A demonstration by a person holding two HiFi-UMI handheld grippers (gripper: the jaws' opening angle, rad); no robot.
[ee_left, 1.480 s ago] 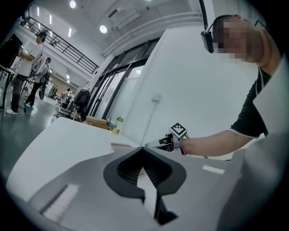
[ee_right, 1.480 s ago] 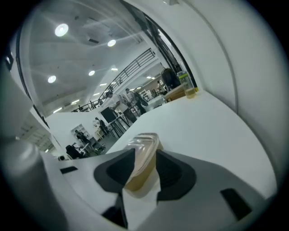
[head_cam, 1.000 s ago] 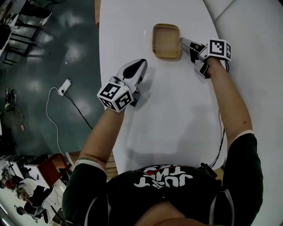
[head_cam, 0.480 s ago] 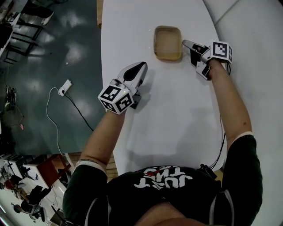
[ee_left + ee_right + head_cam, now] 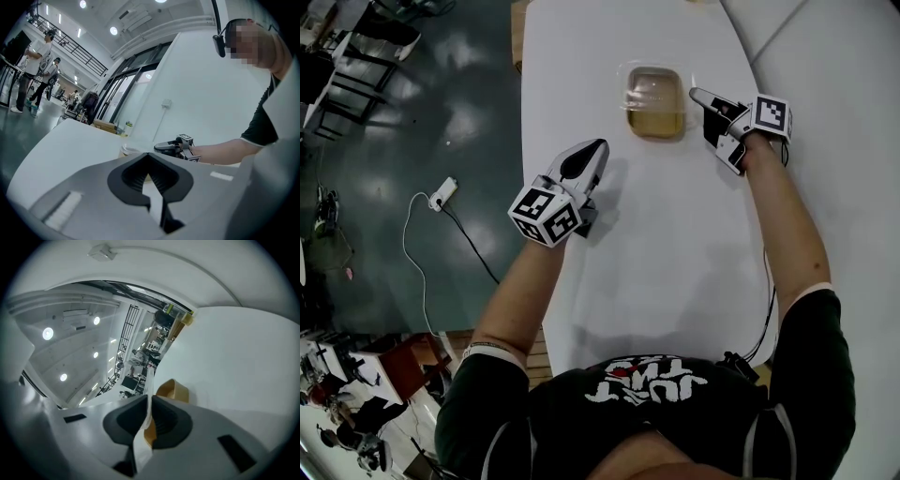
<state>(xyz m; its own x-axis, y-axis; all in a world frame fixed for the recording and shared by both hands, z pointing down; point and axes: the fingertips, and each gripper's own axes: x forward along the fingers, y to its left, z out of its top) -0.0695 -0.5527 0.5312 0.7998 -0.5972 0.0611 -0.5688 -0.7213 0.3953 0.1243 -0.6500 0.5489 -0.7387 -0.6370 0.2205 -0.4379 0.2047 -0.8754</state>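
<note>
**One container, two grippers**

Head view: one tan, clear-lidded container (image 5: 656, 103) on the white counter (image 5: 675, 244); right gripper (image 5: 701, 95) at its right rim, left gripper (image 5: 591, 150) well apart.
Left gripper view: fingers together, empty.
Right gripper view: fingers clamped on the container's rim.

The table (image 5: 675, 244) is seen as plain white. The tray (image 5: 656, 120) is coloured tan, and its clear cover (image 5: 649, 86) is marked by pale glints. The left gripper (image 5: 596, 147) and the right gripper (image 5: 695, 92) are shelled in light grey and fitted with black ribbed pads (image 5: 166, 420); 1 strip of tan and 1 of white are shown between the right one's pads. The left cube (image 5: 546, 214) and the right cube (image 5: 772, 115) are patterned with black squares on white. The shirt (image 5: 581, 422) is black, printed in white and red. The floor (image 5: 403, 131) is shown in dark, glossy grey-green, crossed by a white cable (image 5: 412, 246).
</note>
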